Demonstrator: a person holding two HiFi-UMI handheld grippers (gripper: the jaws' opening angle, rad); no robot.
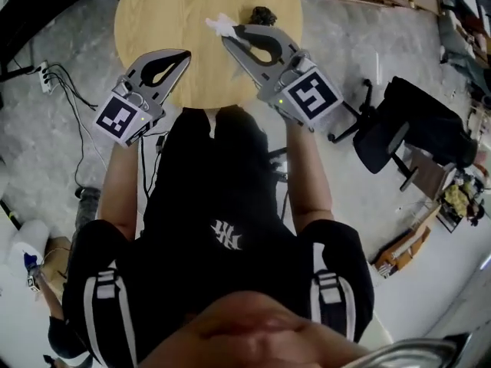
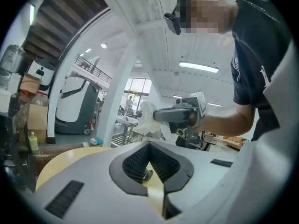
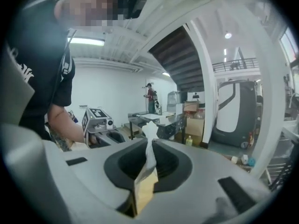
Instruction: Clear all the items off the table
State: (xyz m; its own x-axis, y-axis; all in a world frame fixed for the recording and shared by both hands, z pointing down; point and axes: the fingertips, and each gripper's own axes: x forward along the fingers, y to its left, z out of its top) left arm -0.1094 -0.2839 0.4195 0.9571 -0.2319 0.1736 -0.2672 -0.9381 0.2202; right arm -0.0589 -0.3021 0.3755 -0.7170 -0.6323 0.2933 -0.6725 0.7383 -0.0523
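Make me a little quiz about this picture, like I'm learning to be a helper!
1. True or false: the right gripper is pinching a white tissue.
2. Pick one: what lies on the round table, apart from both grippers? A) a dark crumpled lump B) a red cup C) a banana
3. Fill the gap: the left gripper holds nothing, and its jaws are ____.

Key: 1 true. 2 A. 3 shut.
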